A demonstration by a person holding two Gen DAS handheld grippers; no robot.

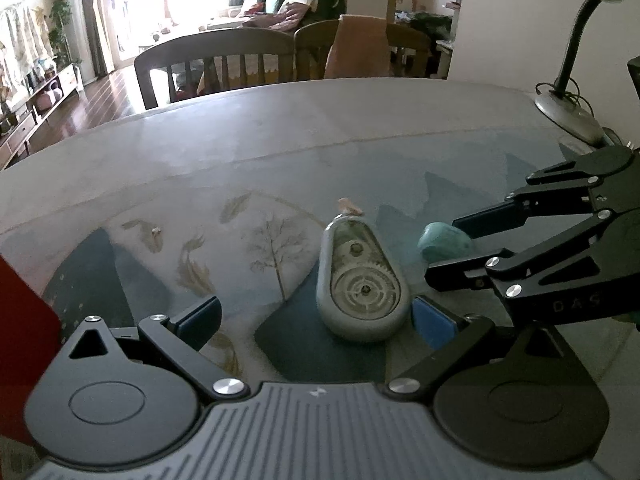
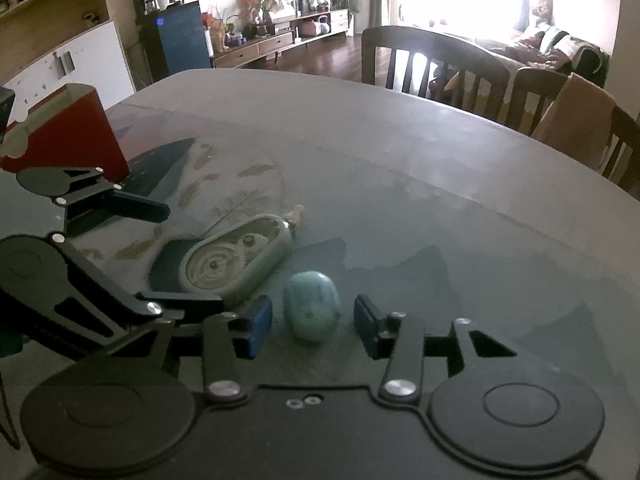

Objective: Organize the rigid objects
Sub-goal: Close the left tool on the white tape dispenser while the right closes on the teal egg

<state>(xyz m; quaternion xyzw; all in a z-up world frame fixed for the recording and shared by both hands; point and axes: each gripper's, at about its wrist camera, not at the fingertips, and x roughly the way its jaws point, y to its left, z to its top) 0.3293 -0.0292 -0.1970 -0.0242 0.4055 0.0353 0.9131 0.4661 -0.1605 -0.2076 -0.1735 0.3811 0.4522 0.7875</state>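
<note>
A grey-green correction tape dispenser (image 1: 362,280) (image 2: 236,260) lies flat on the glass-topped table (image 1: 280,140). My left gripper (image 1: 316,320) (image 2: 168,254) is open around it, the right pad close beside its wide end and the left pad well apart. Just right of the dispenser sits a small teal rounded toy (image 1: 444,242) (image 2: 312,310). My right gripper (image 2: 312,328) (image 1: 460,248) straddles the toy. In the right wrist view a narrow gap shows on each side between its blue pads and the toy, so it is open.
A red box (image 2: 72,132) (image 1: 24,340) stands at the table's left side. A gooseneck desk lamp (image 1: 568,112) stands at the far right. Wooden chairs (image 1: 216,60) (image 2: 432,64) line the far edge. A patterned mat (image 1: 200,248) lies under the glass.
</note>
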